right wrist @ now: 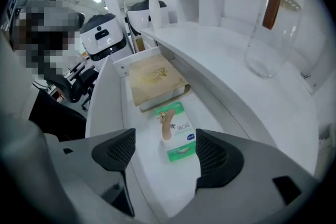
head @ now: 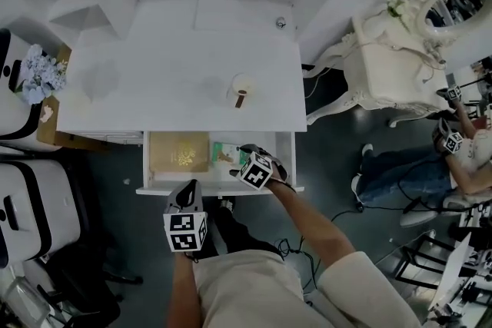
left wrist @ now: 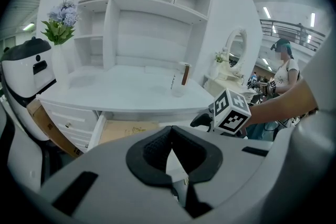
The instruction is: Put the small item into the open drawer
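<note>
Partly hidden in the head view by the right gripper (right wrist: 164,150), the small box (right wrist: 177,131) shows whole only in the right gripper view. Its print is too small to read. The brown strip standing in the glass jar (right wrist: 270,44) cannot be identified.

Count: two items in the open drawer (head: 215,189), one jar on the white desk (head: 177,65), two grippers.

The box is flat, rectangular, green and white, and lies on the drawer floor at 3 o'clock of a tan book (right wrist: 155,78) with a gilt-patterned cover, just beside it. The jar is clear and rounded, at 12 o'clock of the drawer.

The right gripper hangs over the box with its ribbed black pads wide apart, gripping nothing. The left gripper (left wrist: 171,131), at 6 o'clock outside the drawer front, has its tips pressed together, with nothing held.
</note>
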Demonstrator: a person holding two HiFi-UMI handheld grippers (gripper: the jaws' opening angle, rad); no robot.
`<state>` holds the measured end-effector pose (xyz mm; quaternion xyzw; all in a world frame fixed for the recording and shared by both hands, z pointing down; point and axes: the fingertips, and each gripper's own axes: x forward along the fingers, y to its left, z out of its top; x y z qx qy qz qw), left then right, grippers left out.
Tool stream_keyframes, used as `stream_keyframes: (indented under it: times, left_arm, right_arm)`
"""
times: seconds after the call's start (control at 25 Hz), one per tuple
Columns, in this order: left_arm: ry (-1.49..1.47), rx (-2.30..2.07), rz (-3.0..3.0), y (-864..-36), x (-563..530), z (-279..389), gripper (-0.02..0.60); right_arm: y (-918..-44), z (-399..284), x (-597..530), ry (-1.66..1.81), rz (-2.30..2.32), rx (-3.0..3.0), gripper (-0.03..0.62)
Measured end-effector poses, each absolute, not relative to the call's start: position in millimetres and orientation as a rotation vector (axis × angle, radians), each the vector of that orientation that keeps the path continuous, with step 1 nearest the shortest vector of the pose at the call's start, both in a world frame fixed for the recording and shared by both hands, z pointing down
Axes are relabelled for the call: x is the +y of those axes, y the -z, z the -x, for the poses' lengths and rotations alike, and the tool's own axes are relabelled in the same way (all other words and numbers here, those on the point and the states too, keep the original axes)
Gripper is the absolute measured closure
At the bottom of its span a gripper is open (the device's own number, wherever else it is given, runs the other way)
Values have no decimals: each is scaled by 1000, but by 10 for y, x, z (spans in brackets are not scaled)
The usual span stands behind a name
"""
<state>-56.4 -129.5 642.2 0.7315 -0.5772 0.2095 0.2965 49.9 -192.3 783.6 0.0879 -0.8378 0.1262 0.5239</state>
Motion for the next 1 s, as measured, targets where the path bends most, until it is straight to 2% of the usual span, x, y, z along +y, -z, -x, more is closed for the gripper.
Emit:
stream_keyframes:
  times: [1.0]
  left_arm:
    - [-542, -1459, -1995, -6501, -1406, 355, 565]
  right_arm:
    - [-6913, -764, -1645, -666, -782, -2172, 224]
